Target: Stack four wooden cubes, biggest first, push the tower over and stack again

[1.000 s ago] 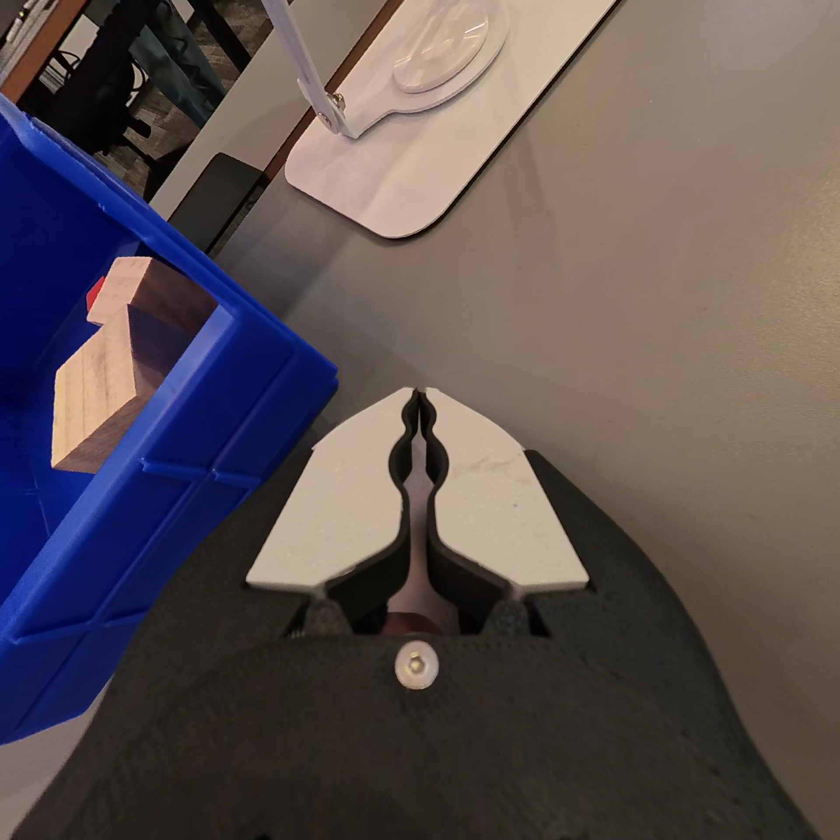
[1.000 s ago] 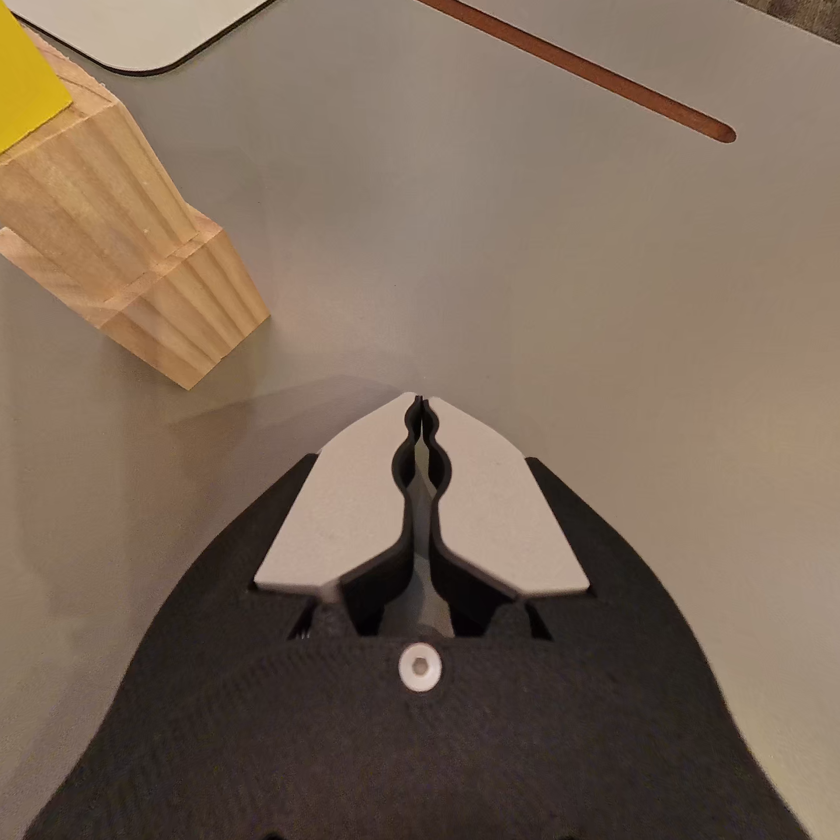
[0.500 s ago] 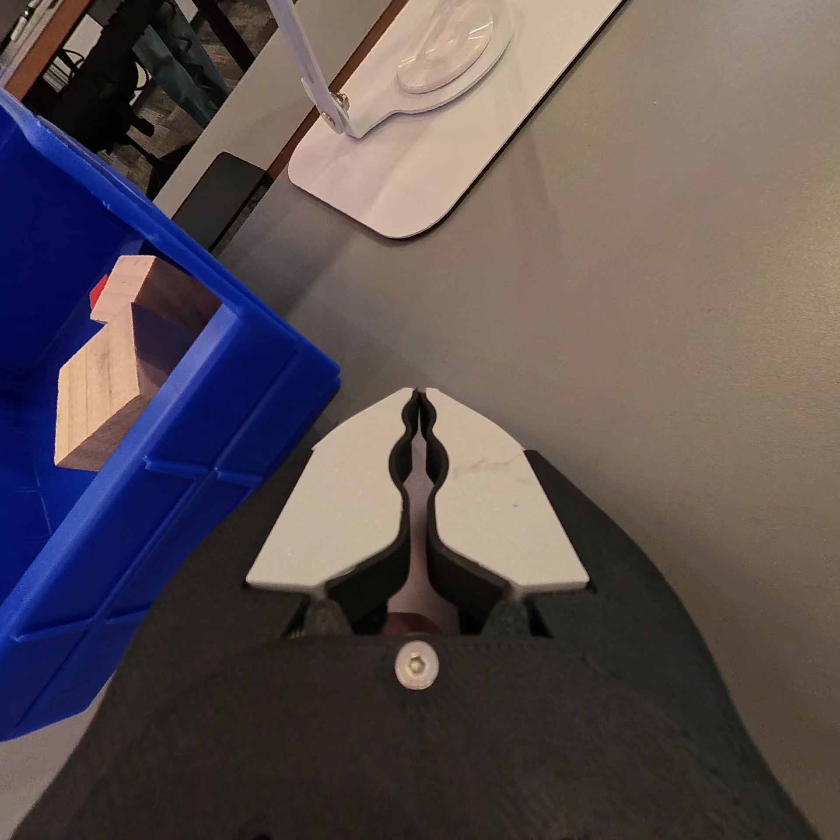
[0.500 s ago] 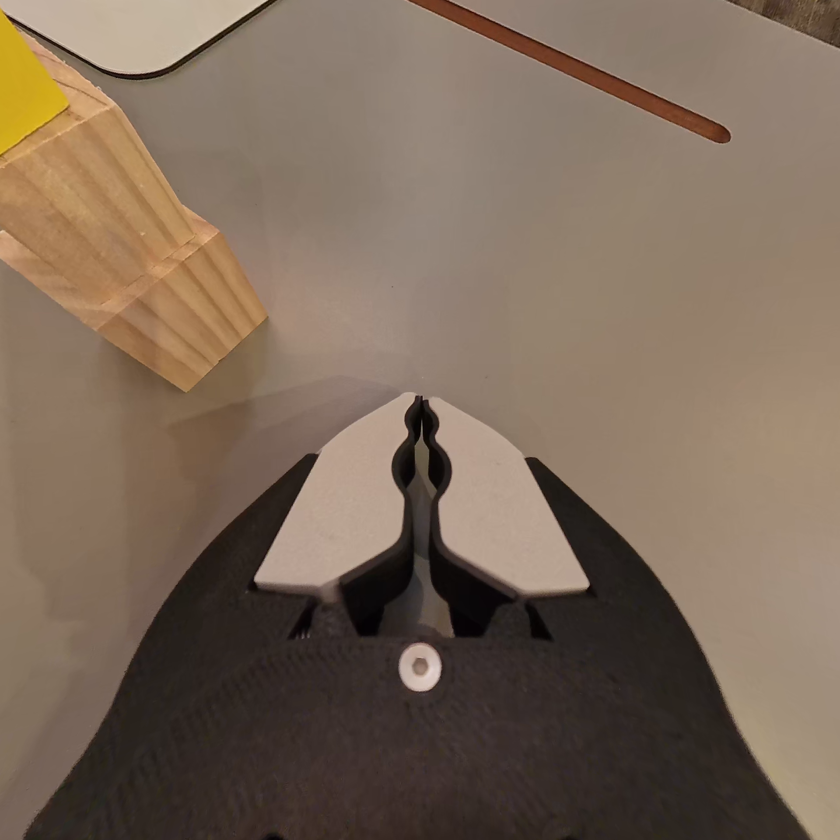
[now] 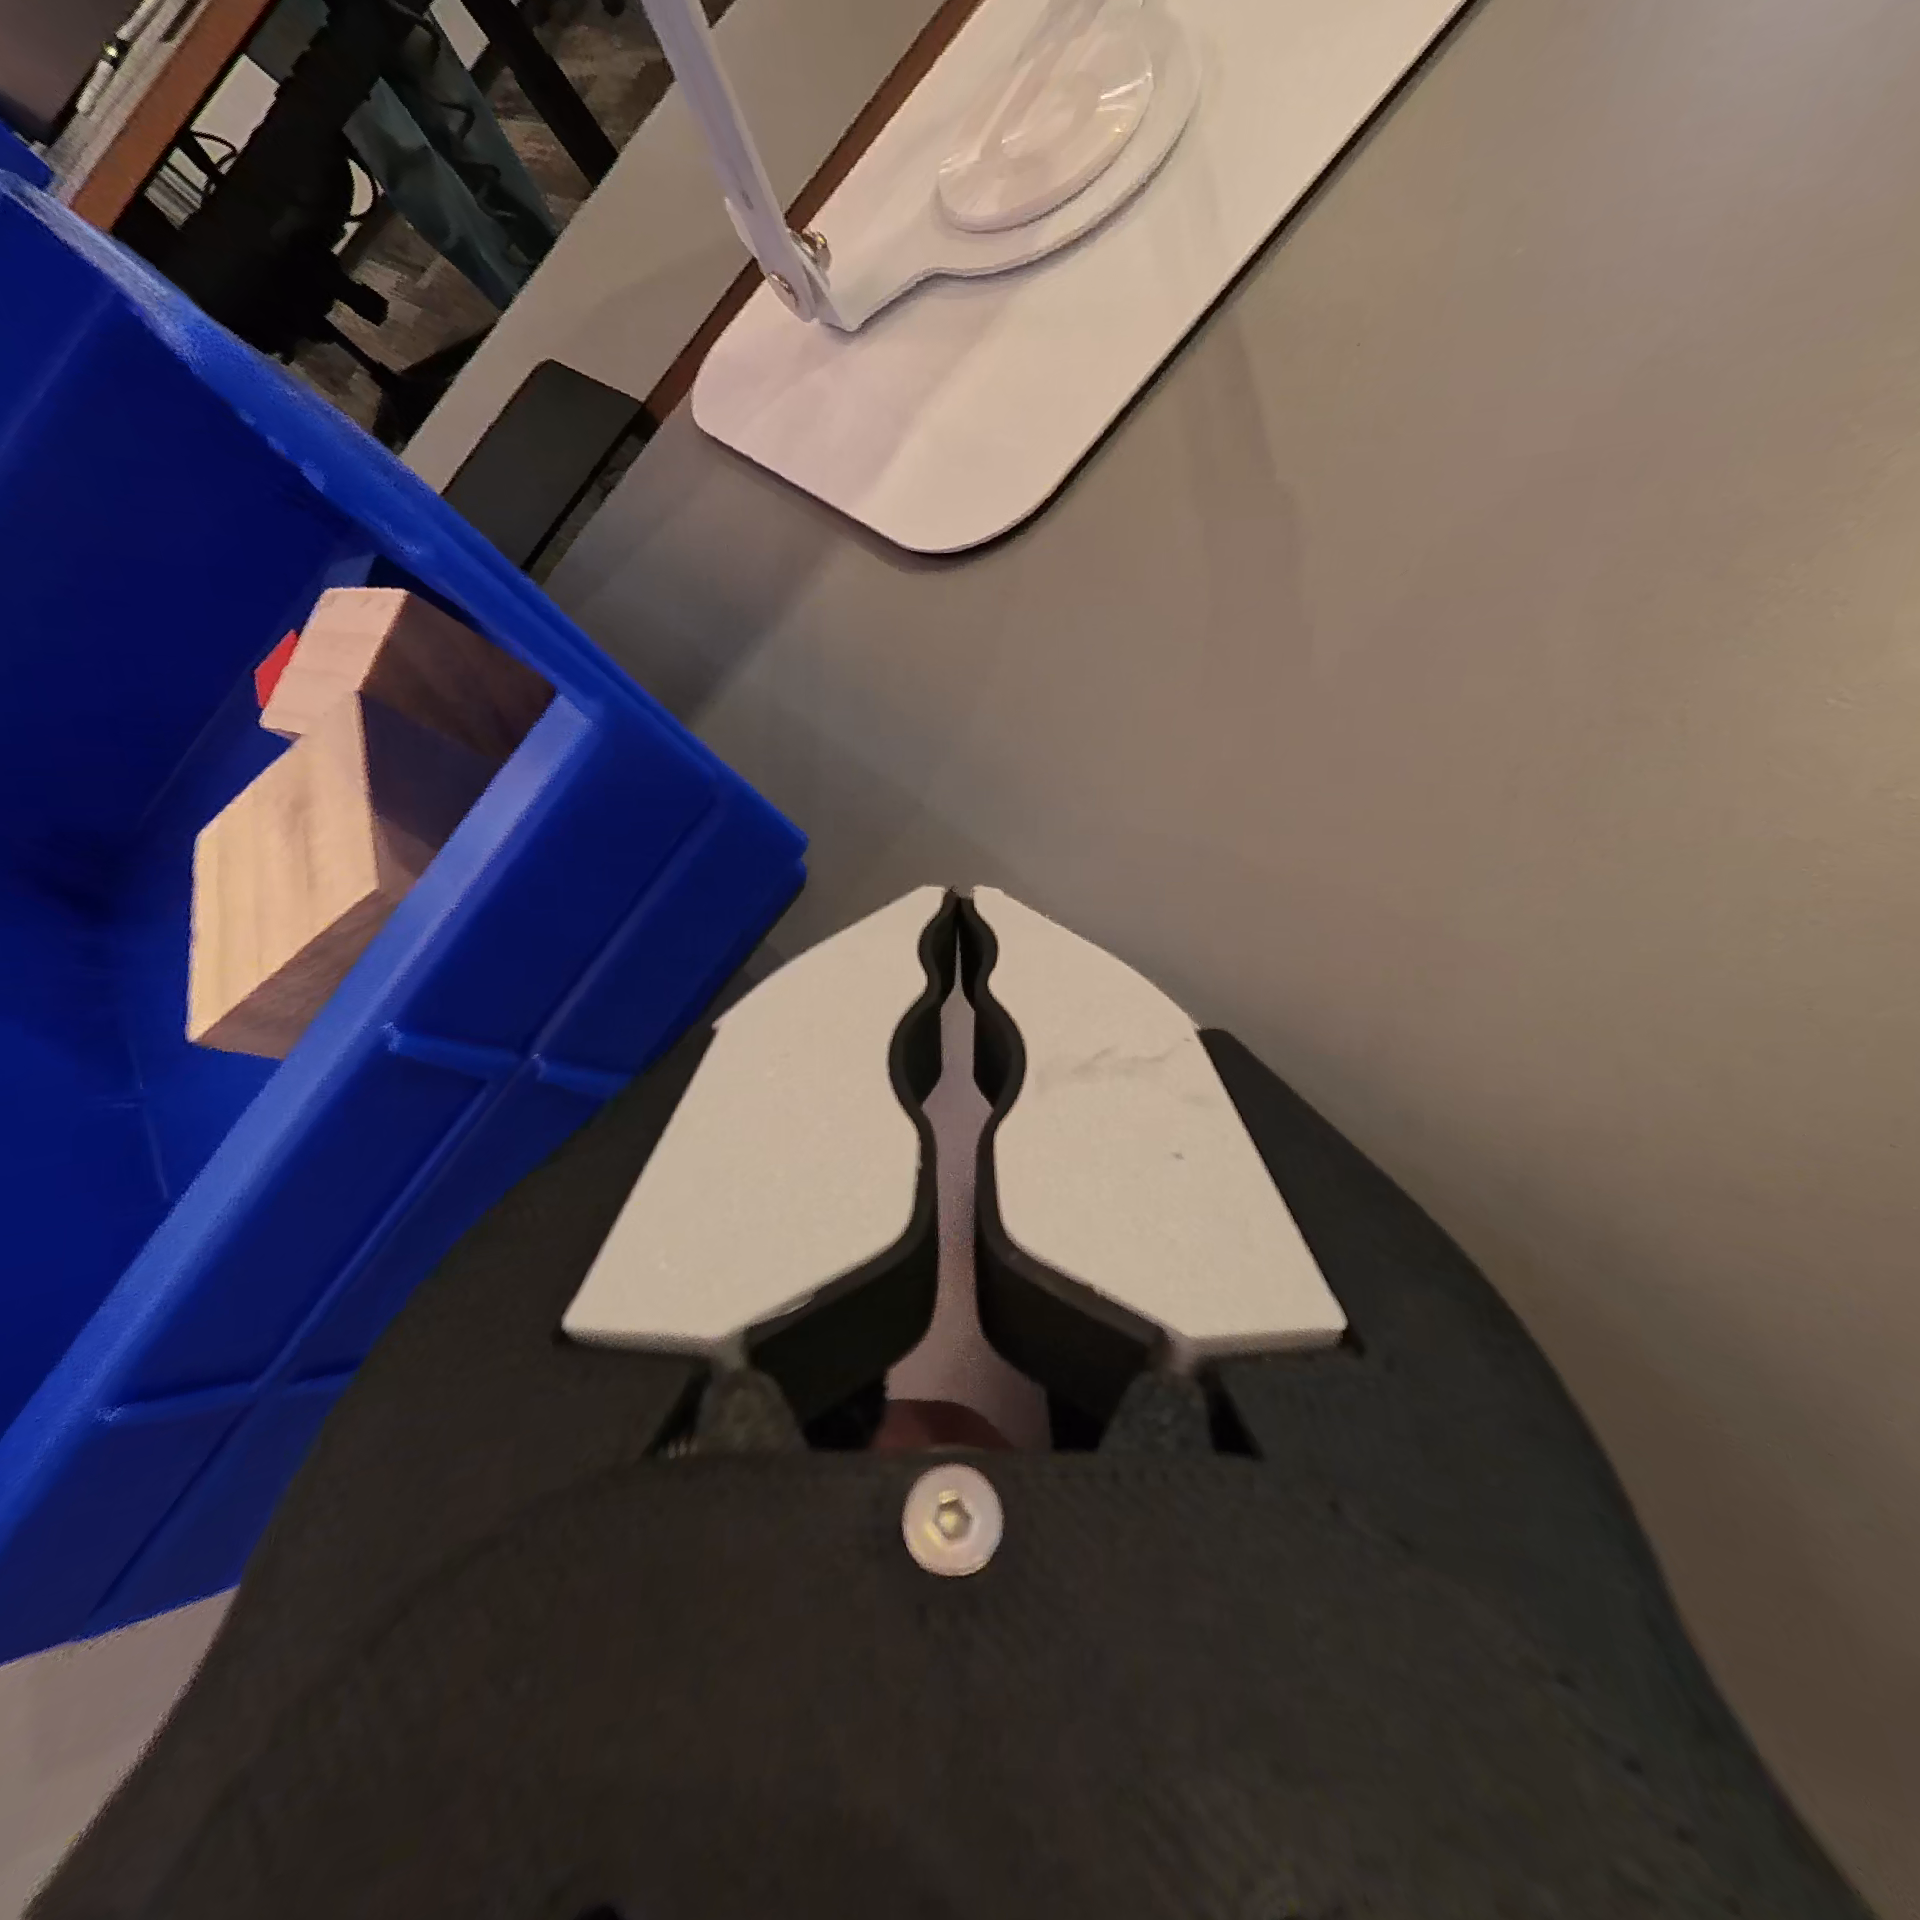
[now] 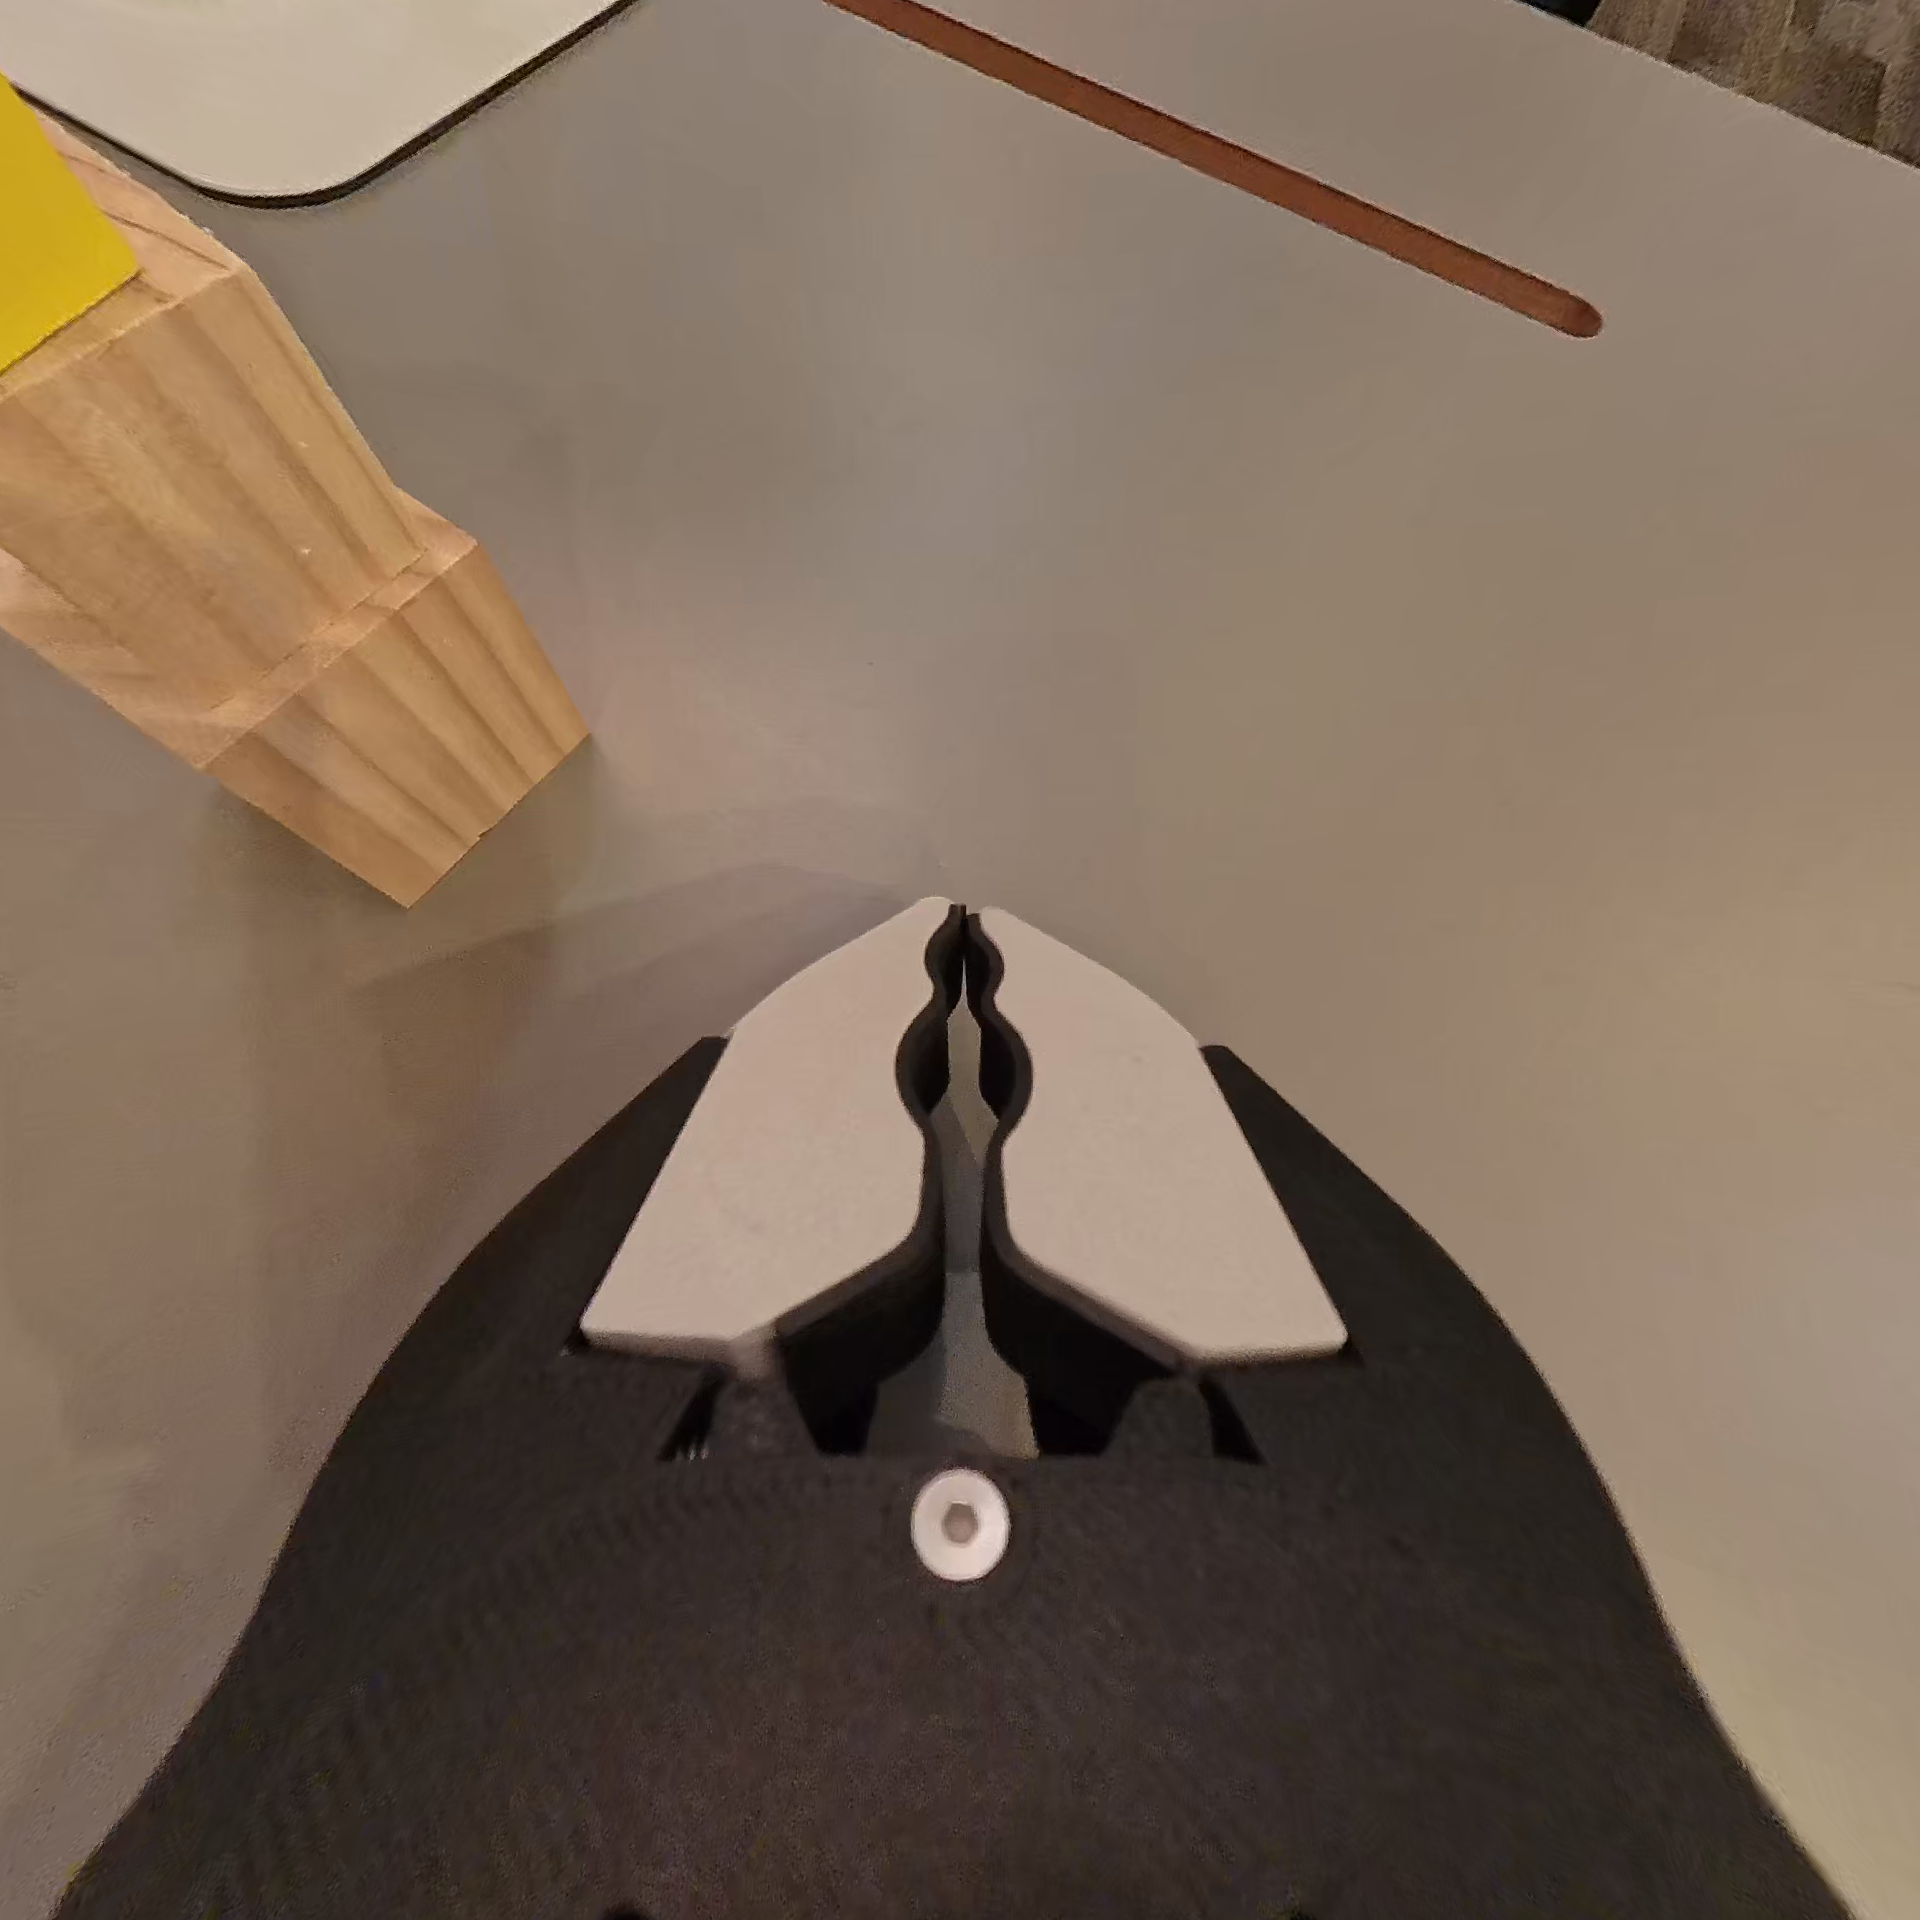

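1. Hardly anything has shifted in the last second: the blue bin (image 5: 312, 1039) has crept slightly rightward in the left view, and the stacked blocks (image 6: 260, 623) sit just as they did, so I judge a pause between steps.
2. Left tool (image 5: 956, 902): fingers together, empty, over bare desk (image 5: 1455, 831); the bin is just to its left, two wooden cubes (image 5: 312, 862) inside.
3. Right tool (image 6: 961, 914): fingers together, holding nothing, touching nothing seen.
4. Ahead and left of it, two pale blocks stand stacked, something yellow (image 6: 52, 260) on top; the tower looks half built.
5. A white lamp base (image 5: 987, 343) lies ahead of the left tool.
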Demonstrator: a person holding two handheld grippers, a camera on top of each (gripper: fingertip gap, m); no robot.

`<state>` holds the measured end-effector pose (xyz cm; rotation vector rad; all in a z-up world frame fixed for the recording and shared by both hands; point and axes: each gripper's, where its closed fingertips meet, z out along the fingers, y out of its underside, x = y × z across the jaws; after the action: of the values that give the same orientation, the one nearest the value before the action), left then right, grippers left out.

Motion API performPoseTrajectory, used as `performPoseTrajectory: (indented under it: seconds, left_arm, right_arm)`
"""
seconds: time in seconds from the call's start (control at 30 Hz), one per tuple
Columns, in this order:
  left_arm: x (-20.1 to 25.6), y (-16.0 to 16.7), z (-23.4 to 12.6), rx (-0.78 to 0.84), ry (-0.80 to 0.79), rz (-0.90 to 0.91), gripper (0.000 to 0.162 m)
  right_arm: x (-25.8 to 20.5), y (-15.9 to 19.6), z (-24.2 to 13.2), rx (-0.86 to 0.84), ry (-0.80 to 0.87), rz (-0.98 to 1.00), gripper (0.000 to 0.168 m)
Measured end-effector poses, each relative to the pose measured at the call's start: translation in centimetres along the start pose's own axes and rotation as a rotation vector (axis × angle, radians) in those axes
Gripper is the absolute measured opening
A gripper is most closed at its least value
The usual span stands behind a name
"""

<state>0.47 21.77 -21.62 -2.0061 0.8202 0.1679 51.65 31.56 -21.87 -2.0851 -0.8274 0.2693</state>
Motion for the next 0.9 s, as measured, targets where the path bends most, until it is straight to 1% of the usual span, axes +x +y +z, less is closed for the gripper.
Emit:
performPoseTrajectory:
  seconds: [0.07,0.2,0.3,0.43,0.73,0.9]
  left_arm:
    - [-0.4,-0.1,-0.3,0.007,-0.017,0.009,0.0]
    - [-1.0,1.2,-0.8,-0.004,-0.014,-0.016,0.0]
    - [-1.8,1.5,-1.4,0.014,-0.025,-0.051,0.0]
    - [-2.2,1.8,-1.8,0.021,-0.034,-0.049,0.0]
    - [-2.0,1.5,-2.1,0.039,-0.029,-0.038,0.0]
    - [-2.2,1.9,-2.2,0.037,-0.031,-0.043,0.0]
  right_arm:
    - [0.2,-0.3,-0.4,0.02,0.016,0.014,0.0]
    - [0.7,-0.5,-1.2,0.047,0.046,0.048,0.0]
    - [0.9,-0.2,-1.2,0.042,0.052,0.07,0.0]
    - [0.5,-0.1,-1.2,0.037,0.064,0.068,0.0]
    - [-0.4,0.0,-0.9,0.033,0.074,0.065,0.0]
    - [-0.1,-0.6,-1.3,0.076,0.093,0.064,0.0]
